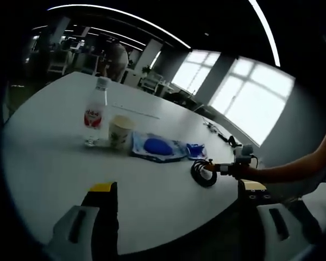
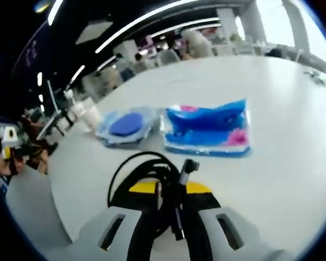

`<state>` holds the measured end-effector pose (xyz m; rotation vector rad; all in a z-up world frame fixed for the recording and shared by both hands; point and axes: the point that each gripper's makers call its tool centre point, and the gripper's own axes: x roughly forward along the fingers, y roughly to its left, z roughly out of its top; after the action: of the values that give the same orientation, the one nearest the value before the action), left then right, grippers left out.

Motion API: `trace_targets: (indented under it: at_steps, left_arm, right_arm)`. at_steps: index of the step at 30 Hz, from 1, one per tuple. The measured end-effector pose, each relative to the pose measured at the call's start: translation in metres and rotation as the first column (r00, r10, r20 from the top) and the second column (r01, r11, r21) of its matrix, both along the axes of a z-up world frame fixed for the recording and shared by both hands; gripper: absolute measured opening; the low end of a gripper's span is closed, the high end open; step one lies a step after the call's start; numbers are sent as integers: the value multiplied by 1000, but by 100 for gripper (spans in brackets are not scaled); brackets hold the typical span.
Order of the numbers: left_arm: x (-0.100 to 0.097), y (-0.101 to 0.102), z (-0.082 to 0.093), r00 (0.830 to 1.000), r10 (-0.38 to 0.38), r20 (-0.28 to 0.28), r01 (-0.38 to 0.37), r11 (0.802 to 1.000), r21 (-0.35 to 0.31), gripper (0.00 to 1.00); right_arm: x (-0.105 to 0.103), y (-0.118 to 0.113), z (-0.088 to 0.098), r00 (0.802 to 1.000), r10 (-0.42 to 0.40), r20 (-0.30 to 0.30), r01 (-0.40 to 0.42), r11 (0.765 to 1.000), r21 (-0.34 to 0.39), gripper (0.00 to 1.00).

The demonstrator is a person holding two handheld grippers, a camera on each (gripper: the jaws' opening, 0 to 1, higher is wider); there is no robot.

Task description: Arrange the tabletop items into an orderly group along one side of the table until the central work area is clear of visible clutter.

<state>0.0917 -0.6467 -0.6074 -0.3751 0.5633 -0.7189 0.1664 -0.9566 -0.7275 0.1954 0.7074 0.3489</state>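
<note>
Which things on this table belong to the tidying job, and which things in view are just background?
Job items: water bottle, paper cup, blue packet, blue and pink packet, black cable gripped by the right gripper, left gripper.

Background: windows, ceiling lights, distant furniture.

The white tabletop [image 1: 54, 163] lies bare across its near half in the left gripper view, open for a pass. Farther back a row blocks the way: a clear plastic bottle with a red label [image 1: 96, 112], a pale paper cup [image 1: 120, 132] just beside it, then a blue-and-white plastic packet [image 1: 157, 148]. A coiled black cable [image 1: 202, 173] sits near the edge, the right tool [image 1: 228, 168] upon it.
</note>
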Motion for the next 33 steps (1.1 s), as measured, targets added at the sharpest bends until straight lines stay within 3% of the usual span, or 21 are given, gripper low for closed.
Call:
trace_targets:
  at_steps: [5, 23, 26, 30, 33]
  left_arm:
    - [0, 5, 0, 1000, 20, -2, -20, 1000, -6, 90]
    - [5, 5, -2, 1000, 10, -7, -10, 1000, 2, 90]
    - [5, 4, -3, 1000, 5, -8, -5, 1000, 5, 91]
    - [5, 3, -4, 1000, 0, -3, 0, 1000, 14, 91]
    - [5, 3, -5, 1000, 1, -6, -1, 1000, 9, 91]
  right_arm:
    - [5, -3, 1, 999, 15, 34, -14, 999, -45, 11]
    - [16, -19, -8, 999, -9, 37, 13, 996, -94, 11]
    - [17, -20, -9, 999, 9, 48, -3, 992, -126, 11]
    - [19, -28, -12, 993, 93, 79, -70, 964, -258, 15]
    - [18, -22, -12, 994, 79, 77, -59, 970, -237, 15]
